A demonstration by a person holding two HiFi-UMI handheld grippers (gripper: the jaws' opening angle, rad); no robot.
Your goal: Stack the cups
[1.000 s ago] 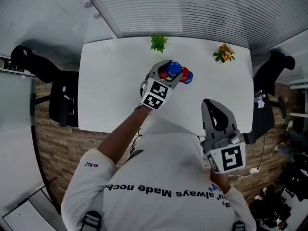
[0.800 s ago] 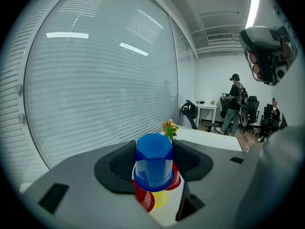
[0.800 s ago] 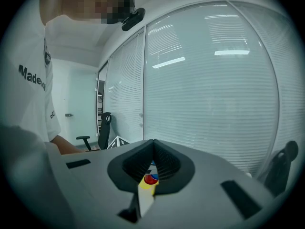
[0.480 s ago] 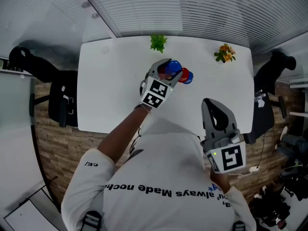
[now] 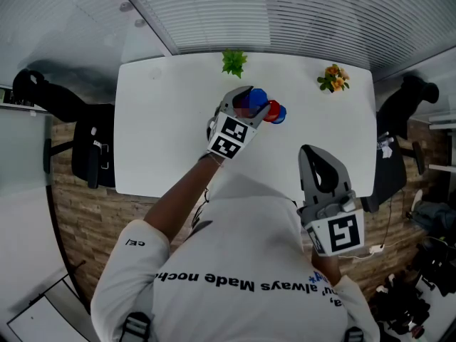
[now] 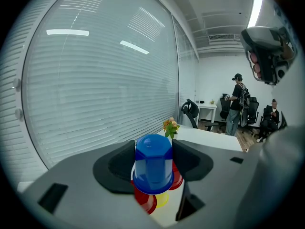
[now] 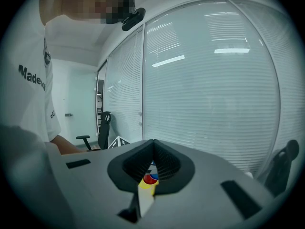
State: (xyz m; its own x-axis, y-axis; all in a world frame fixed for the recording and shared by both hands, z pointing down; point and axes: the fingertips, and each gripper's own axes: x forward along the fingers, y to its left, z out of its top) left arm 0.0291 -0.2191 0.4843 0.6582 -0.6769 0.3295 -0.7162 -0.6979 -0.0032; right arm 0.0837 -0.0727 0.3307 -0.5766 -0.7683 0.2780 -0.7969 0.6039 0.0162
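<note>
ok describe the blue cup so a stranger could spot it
On the white table, just nearer than the green plant and orange flowers, sits a cluster of cups. The blue cup is the upside-down one clamped in the left tongs, above red cups and a yellow cup.

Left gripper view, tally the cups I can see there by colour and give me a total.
Blue plastic cup: 1
Red plastic cups: 2
Yellow plastic cup: 1
Total: 4 cups showing in this view
</note>
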